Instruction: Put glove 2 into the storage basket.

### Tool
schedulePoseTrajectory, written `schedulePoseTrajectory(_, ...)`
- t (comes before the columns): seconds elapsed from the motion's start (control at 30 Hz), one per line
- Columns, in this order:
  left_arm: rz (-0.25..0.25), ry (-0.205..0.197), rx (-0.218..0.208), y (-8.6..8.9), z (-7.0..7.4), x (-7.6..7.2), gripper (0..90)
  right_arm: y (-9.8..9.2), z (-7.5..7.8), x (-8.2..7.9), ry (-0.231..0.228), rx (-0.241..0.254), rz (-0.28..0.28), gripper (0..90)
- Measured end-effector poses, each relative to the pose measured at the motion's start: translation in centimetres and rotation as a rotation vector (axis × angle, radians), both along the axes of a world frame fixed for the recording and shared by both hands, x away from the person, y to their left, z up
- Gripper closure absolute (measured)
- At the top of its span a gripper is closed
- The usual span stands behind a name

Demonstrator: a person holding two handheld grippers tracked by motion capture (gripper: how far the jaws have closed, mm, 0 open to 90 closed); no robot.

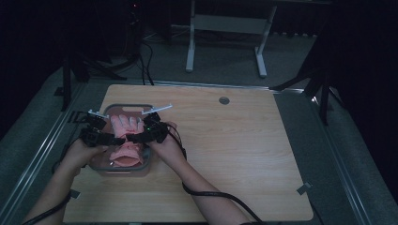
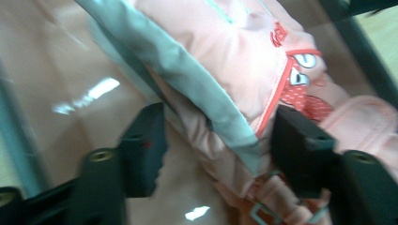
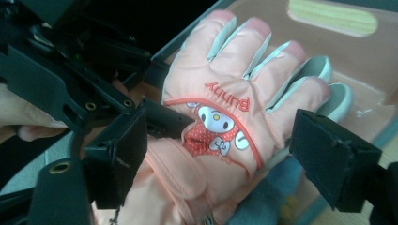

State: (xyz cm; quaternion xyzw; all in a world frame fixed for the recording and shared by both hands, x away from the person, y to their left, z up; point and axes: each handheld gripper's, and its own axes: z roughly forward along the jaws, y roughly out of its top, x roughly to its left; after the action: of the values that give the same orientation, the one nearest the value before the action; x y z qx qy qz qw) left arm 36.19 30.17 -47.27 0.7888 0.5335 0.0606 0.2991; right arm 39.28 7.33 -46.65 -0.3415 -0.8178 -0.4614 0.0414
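Pink glove (image 1: pixel 126 127) lying inside clear plastic bin (image 1: pixel 109 111) at left side of wooden table (image 1: pixel 225 154), fingers pointing away from the person, cuff end bunched toward near wall of bin. Cartoon patch and red lettering on back of glove (image 3: pixel 218 122), grey trim between fingers; grey edge of glove (image 2: pixel 187 79) also seen close up. Left gripper (image 1: pixel 114 138) reaching in from left rim of bin, jaws parted, grey-edged side of glove between them, right pad right beside fabric, left pad standing off it; no squeeze visible. Left gripper (image 2: pixel 218 150) tips low over bin floor. Right gripper (image 1: pixel 133 138) coming in from right rim, jaws spread wide around glove's wrist area, pads clear of fabric on both sides. Right gripper (image 3: pixel 244 145) looking down on glove, left gripper's black body just beyond at upper left. Both tips near each other over middle of glove. Hands gripping handles at either side of bin. Cable trailing from right gripper across table toward near edge.
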Motion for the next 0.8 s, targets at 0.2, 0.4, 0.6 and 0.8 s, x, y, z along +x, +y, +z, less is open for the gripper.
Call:
schedulePoseTrajectory(0.2, 0.037, -0.057, 0.024, 0.1, 0.3, -0.1, 14.6, -1.9, 0.0, 0.2, 0.001, 0.012, -0.006, 13.7)
schedulePoseTrajectory(0.4, 0.063, -0.125, 0.029, 0.0, 0.9, -0.6, 9.8, -3.6, 0.1, 0.2, 0.000, 0.031, -0.003, 13.7)
schedulePoseTrajectory(0.6, 0.060, -0.166, 0.021, -0.5, 1.7, -1.2, 8.2, -5.0, 0.6, -0.1, -0.024, 0.037, -0.008, 13.6)
schedulePoseTrajectory(0.8, 0.018, -0.267, -0.003, -3.1, 3.1, -2.5, 8.1, -6.0, 0.9, -0.2, -0.035, 0.044, -0.011, 13.7)
